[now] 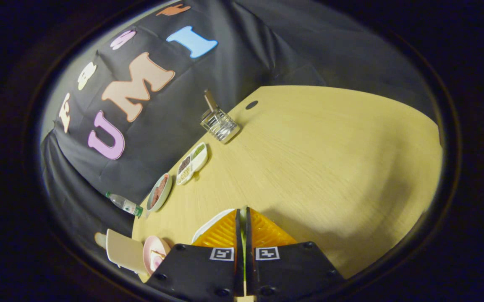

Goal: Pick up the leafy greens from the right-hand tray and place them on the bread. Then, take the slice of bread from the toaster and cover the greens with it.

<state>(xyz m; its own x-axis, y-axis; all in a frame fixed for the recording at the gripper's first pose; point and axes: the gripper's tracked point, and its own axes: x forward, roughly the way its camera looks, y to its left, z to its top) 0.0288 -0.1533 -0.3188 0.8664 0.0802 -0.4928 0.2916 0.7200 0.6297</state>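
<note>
With fingers [242, 216] clenched on a thin green sliver | toaster [219, 123] holds upright bread [210, 100]

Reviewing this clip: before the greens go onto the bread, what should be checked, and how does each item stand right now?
1. Gripper closed: ok, the two fingers nearly meet.
2. Leafy greens held: ok, a thin green strip shows between the fingers; how much is held, cannot tell.
3. Target bread located: cannot tell; the pink plate beside the left finger holds something pale.
4. Gripper lifted off the white tray: cannot tell, its rim shows just behind the left finger.
5. Toaster upright far beyond the fingers, bread slice sticking out: ok.
</note>
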